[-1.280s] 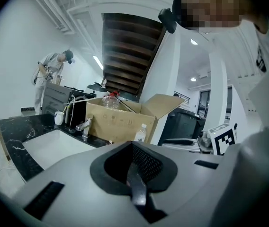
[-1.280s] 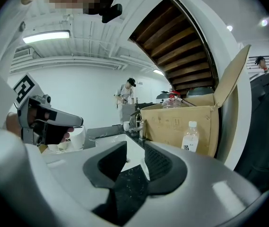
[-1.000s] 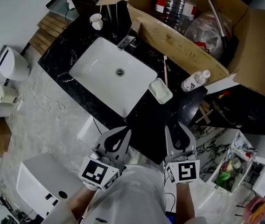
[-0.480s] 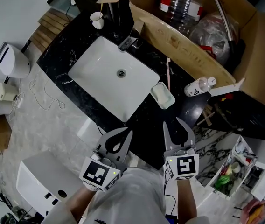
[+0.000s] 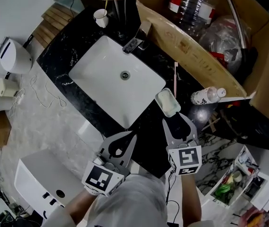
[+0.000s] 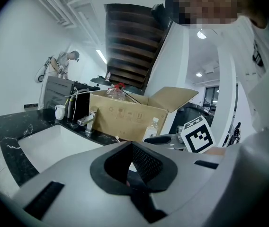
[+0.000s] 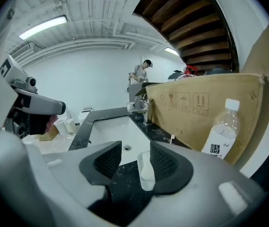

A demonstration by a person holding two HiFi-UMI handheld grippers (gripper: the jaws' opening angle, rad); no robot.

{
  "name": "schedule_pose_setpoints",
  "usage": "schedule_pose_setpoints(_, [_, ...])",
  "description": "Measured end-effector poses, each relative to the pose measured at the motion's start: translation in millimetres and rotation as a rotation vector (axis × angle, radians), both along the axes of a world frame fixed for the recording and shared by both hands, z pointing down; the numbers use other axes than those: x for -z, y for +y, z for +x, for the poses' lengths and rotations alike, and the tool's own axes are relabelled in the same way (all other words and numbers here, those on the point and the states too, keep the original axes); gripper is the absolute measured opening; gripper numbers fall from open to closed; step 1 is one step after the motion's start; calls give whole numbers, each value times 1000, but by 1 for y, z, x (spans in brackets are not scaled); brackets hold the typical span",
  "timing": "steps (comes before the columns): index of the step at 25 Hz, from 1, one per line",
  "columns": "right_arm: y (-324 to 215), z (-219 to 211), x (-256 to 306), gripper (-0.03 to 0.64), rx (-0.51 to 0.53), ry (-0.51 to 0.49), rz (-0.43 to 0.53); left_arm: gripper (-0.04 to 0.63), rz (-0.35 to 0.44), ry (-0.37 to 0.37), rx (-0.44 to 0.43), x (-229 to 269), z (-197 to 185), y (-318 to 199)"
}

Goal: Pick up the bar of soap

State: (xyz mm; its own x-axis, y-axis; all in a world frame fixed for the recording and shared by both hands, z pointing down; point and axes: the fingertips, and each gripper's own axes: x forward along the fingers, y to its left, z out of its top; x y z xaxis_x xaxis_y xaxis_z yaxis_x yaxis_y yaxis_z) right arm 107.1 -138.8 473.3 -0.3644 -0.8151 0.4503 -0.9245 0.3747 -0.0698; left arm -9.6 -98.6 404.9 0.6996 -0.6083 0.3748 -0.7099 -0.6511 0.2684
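The white bar of soap (image 5: 168,101) lies in a pale dish (image 5: 161,97) on the black counter (image 5: 153,126), just right of the sink. My right gripper (image 5: 176,121) hovers close in front of the dish, pointing at it, and its jaws are opening with nothing between them. In the right gripper view the soap (image 7: 146,168) shows in the gap of the right gripper (image 7: 137,153), a little ahead of the pads. My left gripper (image 5: 131,135) hangs at the counter's near edge, shut and empty.
A white sink basin (image 5: 101,74) with a faucet (image 5: 134,44) fills the counter's middle. An open cardboard box (image 5: 191,46) stands behind the dish. A plastic bottle (image 5: 207,96), a toothbrush (image 5: 175,77) and a cup (image 5: 101,17) also stand on the counter.
My right gripper's jaws have spread wider and it has moved forward, closer to the soap dish. The left gripper stayed shut and about where it was.
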Motion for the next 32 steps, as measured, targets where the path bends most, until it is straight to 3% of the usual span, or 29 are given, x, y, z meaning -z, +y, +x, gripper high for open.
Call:
schedule_pose_setpoints(8, [-33, 7, -31, 190, -9, 19, -92, 0, -66, 10, 33, -7, 6, -10])
schedule_pose_setpoints(32, [-73, 12, -134, 196, -1, 155, -406, 0, -94, 32, 64, -24, 0, -34])
